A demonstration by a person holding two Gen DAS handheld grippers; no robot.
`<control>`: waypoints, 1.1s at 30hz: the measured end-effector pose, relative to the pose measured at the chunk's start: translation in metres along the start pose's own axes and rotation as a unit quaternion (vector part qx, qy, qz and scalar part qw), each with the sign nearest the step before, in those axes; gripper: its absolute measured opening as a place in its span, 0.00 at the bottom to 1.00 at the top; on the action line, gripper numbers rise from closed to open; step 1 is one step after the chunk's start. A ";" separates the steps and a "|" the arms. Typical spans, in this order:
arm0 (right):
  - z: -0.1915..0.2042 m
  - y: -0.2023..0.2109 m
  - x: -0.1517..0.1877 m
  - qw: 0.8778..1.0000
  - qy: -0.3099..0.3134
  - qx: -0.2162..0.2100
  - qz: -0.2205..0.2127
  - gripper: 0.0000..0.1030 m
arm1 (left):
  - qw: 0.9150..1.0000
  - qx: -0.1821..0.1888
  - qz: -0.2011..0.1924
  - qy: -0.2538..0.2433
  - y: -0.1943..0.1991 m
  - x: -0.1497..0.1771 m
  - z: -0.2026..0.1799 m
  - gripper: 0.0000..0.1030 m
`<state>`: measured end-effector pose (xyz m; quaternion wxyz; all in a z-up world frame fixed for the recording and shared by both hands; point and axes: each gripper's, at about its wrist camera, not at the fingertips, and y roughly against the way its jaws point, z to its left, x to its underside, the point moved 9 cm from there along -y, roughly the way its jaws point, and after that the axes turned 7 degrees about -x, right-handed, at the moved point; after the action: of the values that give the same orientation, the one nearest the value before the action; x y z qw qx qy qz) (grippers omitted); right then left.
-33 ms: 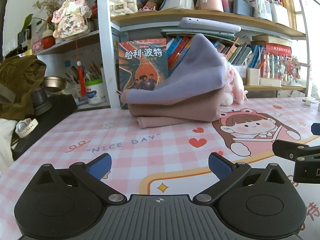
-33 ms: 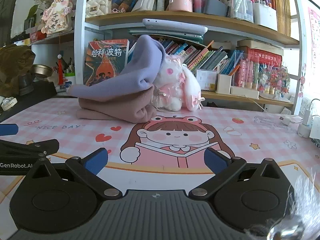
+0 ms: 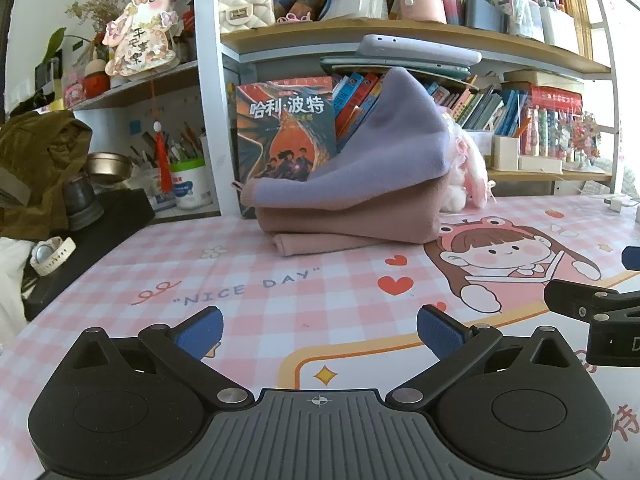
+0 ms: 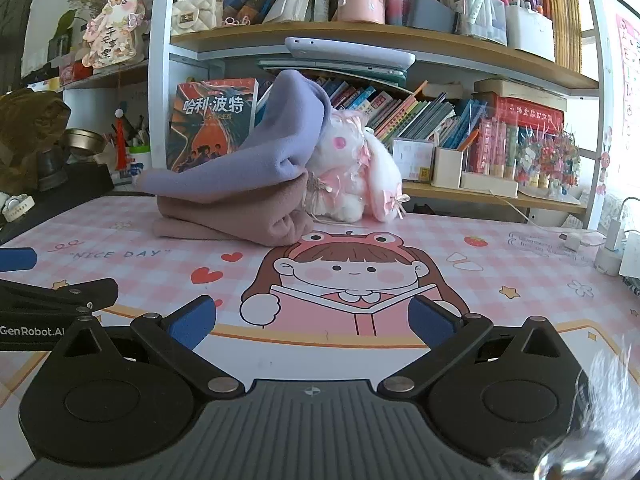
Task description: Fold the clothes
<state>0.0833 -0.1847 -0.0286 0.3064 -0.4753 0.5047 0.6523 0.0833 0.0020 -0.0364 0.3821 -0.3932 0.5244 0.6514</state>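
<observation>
A folded pile lies at the back of the table: a lilac cloth point(image 3: 372, 160) point(image 4: 256, 164) draped over a folded dusty-pink cloth point(image 3: 352, 220) point(image 4: 240, 216). The lilac cloth's far corner rises against the shelf books. My left gripper point(image 3: 320, 330) hovers open, low over the pink checked table mat point(image 3: 248, 276), well short of the pile, with nothing between its blue pads. My right gripper point(image 4: 312, 320) is also open and empty, over the cartoon girl print point(image 4: 352, 276). Each gripper shows at the edge of the other's view.
A white and pink plush toy point(image 4: 356, 176) sits right of the pile. Behind it stand an orange book point(image 3: 288, 132) and a full bookshelf point(image 4: 400, 40). A charger and cable point(image 4: 608, 248) lie far right, a watch point(image 3: 50, 256) and olive fabric point(image 3: 36, 168) far left.
</observation>
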 end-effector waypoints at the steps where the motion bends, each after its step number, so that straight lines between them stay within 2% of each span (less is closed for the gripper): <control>1: 0.000 0.000 0.000 1.000 0.000 0.000 0.000 1.00 | 1.000 0.001 0.002 -0.001 0.000 0.000 -0.001 1.00; 5: 0.001 -0.001 0.000 1.000 0.000 0.001 -0.002 1.00 | 1.000 0.004 0.011 -0.003 -0.002 0.002 -0.006 1.00; 11: -0.001 0.000 0.000 1.000 -0.001 0.001 -0.003 1.00 | 1.000 0.006 0.012 -0.006 -0.002 -0.001 0.007 1.00; 33: 0.000 -0.002 0.002 1.000 -0.004 -0.002 0.002 1.00 | 1.000 -0.013 0.001 -0.001 0.002 0.000 0.005 1.00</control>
<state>0.0840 -0.1846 -0.0312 0.3064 -0.4724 0.5027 0.6559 0.0814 0.0062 -0.0349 0.3766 -0.3972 0.5158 0.6591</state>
